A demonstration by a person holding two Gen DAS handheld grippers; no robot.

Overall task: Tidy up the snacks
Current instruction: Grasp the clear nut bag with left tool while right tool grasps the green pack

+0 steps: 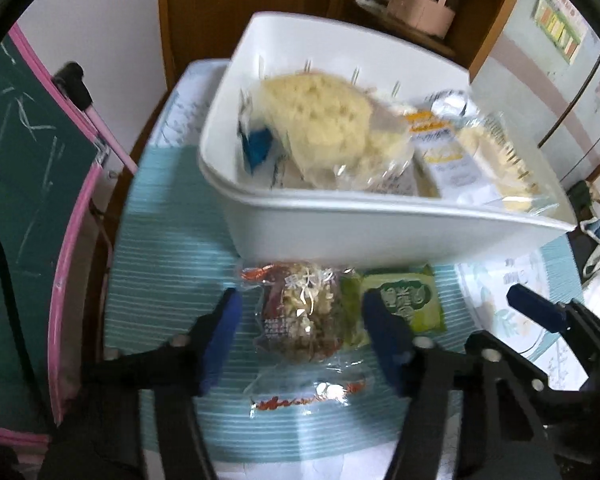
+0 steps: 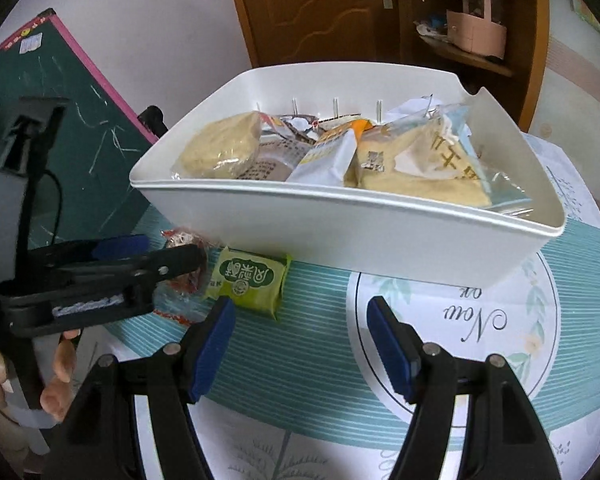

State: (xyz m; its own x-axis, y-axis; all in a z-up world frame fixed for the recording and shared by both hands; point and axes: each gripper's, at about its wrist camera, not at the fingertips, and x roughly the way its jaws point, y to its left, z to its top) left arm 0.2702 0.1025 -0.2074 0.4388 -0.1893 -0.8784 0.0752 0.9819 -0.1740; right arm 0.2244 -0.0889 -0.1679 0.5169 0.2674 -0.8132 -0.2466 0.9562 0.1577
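White bin point(image 2: 340, 236), green packet point(image 2: 250, 280), parted left tongs point(image 1: 300, 332)

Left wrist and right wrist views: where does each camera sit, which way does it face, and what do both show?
Left wrist: on the left gripper, looking down its open fingers at the red packet; right gripper's tip at right.
Right wrist: on the right gripper, open over the table; left gripper and hand at left.
Shared: white bin, green packet, red packet.
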